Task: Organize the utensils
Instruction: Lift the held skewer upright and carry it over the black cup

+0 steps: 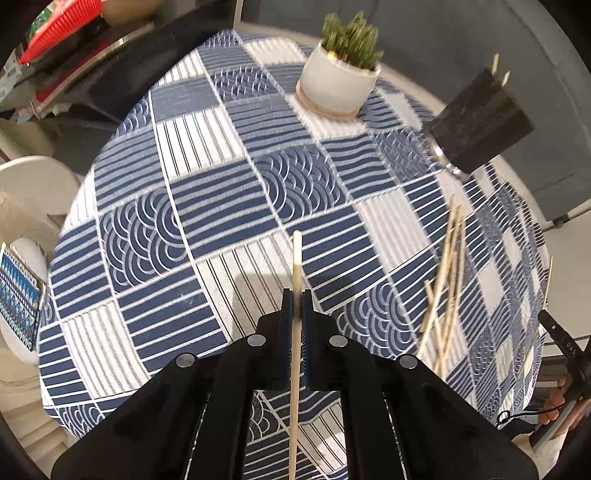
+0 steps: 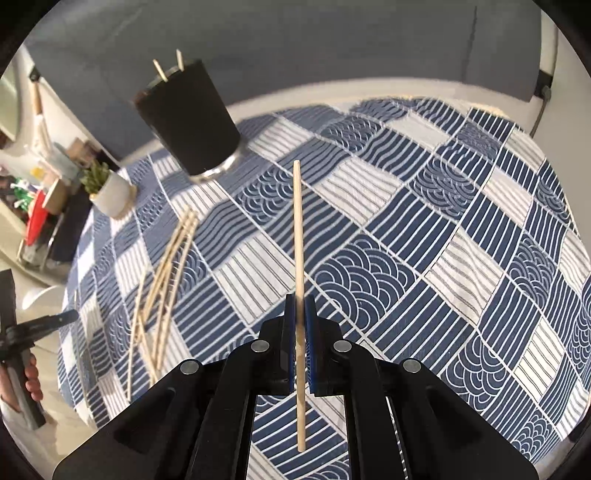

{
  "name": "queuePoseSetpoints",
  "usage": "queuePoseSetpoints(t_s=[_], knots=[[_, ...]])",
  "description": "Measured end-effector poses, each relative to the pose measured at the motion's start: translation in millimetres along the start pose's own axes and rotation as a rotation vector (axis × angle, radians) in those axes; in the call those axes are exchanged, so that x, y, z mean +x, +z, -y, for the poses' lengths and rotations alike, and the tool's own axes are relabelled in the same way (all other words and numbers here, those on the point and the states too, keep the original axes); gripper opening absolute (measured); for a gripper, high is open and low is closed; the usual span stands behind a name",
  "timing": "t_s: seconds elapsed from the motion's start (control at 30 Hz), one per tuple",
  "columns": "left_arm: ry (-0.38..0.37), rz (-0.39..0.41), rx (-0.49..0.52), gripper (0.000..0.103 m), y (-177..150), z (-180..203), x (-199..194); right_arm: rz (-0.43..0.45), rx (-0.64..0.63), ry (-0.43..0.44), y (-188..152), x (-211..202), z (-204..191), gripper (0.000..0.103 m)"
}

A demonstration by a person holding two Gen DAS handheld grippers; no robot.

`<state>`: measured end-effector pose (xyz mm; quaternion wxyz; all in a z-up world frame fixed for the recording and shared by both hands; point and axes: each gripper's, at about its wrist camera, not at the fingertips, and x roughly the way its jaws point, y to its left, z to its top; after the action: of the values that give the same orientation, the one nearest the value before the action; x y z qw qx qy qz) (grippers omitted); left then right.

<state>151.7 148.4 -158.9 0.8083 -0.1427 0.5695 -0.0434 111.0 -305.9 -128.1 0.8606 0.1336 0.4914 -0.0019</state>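
Note:
My left gripper (image 1: pixel 296 295) is shut on a pale wooden chopstick (image 1: pixel 296 266) that points forward above the table. My right gripper (image 2: pixel 300 300) is shut on another wooden chopstick (image 2: pixel 298 221), also held above the table. A dark holder cup (image 1: pixel 480 122) with two chopstick tips showing stands at the far right in the left wrist view, and at the upper left in the right wrist view (image 2: pixel 188 118). A loose pile of chopsticks (image 1: pixel 447 291) lies on the cloth to the right of my left gripper; it also shows in the right wrist view (image 2: pixel 166 280), left of my right gripper.
The round table wears a blue and white patterned cloth (image 1: pixel 221 206). A white pot with a green plant (image 1: pixel 338 86) stands at the far side; it also shows in the right wrist view (image 2: pixel 110 190). A red basket (image 1: pixel 62 26) and clutter sit beyond the table's left edge. A grey sofa (image 2: pixel 295 44) stands behind.

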Motion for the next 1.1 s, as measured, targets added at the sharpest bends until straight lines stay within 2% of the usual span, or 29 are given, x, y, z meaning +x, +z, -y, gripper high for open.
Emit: queuePoseSetpoints(t_s=[0.03, 0.13, 0.37, 0.53, 0.67, 0.77, 0.97, 1.1], knots=[[-0.005, 0.011, 0.003, 0.005, 8, 13, 5, 0.017, -0.001, 0.013, -2, -7, 0, 0.005], [-0.031, 0.051, 0.005, 0.005, 15, 19, -13, 0.054, 0.003, 0.064, 5, -16, 1, 0.005], [-0.078, 0.128, 0.053, 0.005, 46, 53, -46, 0.18, -0.041, 0.101, 24, -58, -9, 0.005], [-0.128, 0.193, 0.09, 0.005, 78, 85, -70, 0.274, -0.058, 0.161, 53, -86, -11, 0.005], [-0.167, 0.265, 0.126, 0.005, 110, 114, -92, 0.363, -0.098, 0.219, 91, -99, -20, 0.005], [-0.194, 0.306, 0.143, 0.005, 137, 134, -103, 0.4, -0.119, 0.268, 120, -100, -30, 0.005], [-0.312, 0.401, 0.198, 0.005, 189, 175, -119, 0.475, -0.208, 0.35, 182, -83, -63, 0.005], [-0.369, 0.444, 0.237, 0.005, 214, 200, -115, 0.486, -0.246, 0.411, 211, -63, -79, 0.005]])
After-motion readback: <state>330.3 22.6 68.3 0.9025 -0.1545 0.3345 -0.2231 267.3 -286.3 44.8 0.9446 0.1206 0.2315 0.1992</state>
